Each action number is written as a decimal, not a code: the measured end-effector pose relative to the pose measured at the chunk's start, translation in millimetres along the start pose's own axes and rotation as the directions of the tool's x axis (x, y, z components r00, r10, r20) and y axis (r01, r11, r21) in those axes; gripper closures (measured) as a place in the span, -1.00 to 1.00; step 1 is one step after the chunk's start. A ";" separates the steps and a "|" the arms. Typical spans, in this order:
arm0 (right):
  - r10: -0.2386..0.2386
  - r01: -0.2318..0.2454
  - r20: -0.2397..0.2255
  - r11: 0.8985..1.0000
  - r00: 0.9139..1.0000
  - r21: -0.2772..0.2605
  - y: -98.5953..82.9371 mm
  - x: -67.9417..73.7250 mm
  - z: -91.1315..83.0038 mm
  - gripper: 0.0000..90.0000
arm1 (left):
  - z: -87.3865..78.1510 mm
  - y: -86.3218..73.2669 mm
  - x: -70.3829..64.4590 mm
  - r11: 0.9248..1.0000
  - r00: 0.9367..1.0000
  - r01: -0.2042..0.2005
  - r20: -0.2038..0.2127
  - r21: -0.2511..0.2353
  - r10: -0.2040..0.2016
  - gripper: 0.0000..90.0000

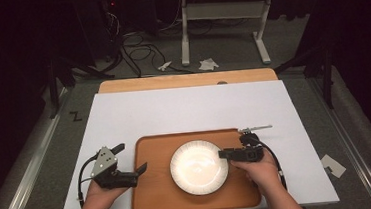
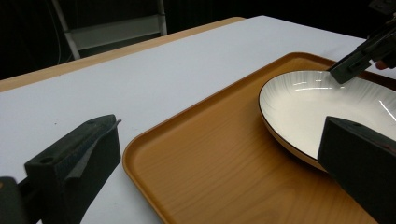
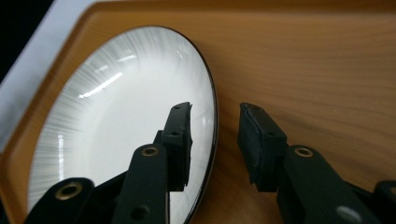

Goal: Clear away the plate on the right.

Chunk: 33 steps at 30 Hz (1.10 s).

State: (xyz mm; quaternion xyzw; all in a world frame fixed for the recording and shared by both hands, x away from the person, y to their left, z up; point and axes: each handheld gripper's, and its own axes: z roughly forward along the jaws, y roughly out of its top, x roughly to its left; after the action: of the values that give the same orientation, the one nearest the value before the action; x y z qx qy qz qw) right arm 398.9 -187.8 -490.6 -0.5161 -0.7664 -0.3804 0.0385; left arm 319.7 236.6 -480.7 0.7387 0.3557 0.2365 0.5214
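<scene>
resting at the middle of a wooden tray (image 1: 151, 200) on the white bench (image 1: 184, 109): one white plate (image 1: 199, 167). right gripper (image 1: 226, 154), jaws open, straddling the plate's right rim, one jaw over the plate, one over the tray. left gripper (image 1: 130, 161), jaws wide open, straddling the tray's left edge, gripping nothing.

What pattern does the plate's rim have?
Fine grey radial lines with a dark edge on the plate, clearest in the right gripper view.
</scene>
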 end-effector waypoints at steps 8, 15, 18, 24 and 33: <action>-0.129 0.127 0.002 0.971 0.992 -0.203 3.1 -2.5 -41.3 0.26 | -0.8 -0.1 1.2 1.000 1.000 0.010 -0.001 0.004 -0.010 -0.99; -0.169 0.207 0.140 0.922 0.976 -0.326 -3.9 -13.8 -84.6 -0.16 | -1.0 -0.2 3.0 1.000 1.000 0.028 -0.009 0.004 -0.028 -0.99; -0.230 0.296 0.214 0.885 0.949 -0.359 -14.2 -20.5 -99.3 -0.40 | -1.0 -0.2 3.4 0.999 0.999 0.035 -0.006 0.009 -0.035 -1.00; -0.200 0.309 0.288 0.862 0.936 -0.403 -34.8 -35.0 -115.9 -1.00 | -0.3 -0.7 3.5 0.999 0.999 0.046 -0.006 0.010 -0.046 -0.99; -0.186 0.305 0.289 0.837 0.939 -0.454 -52.6 -46.5 -128.6 -1.00 | 4.6 -2.2 1.0 0.998 0.999 0.052 -0.006 0.026 -0.052 -1.00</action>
State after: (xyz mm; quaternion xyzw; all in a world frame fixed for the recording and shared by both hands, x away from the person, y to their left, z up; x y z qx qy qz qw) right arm 334.5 -312.7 -449.1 -0.4466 -0.7034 -0.5011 -0.2338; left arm 323.0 235.0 -484.4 0.7353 0.3795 0.2202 0.5166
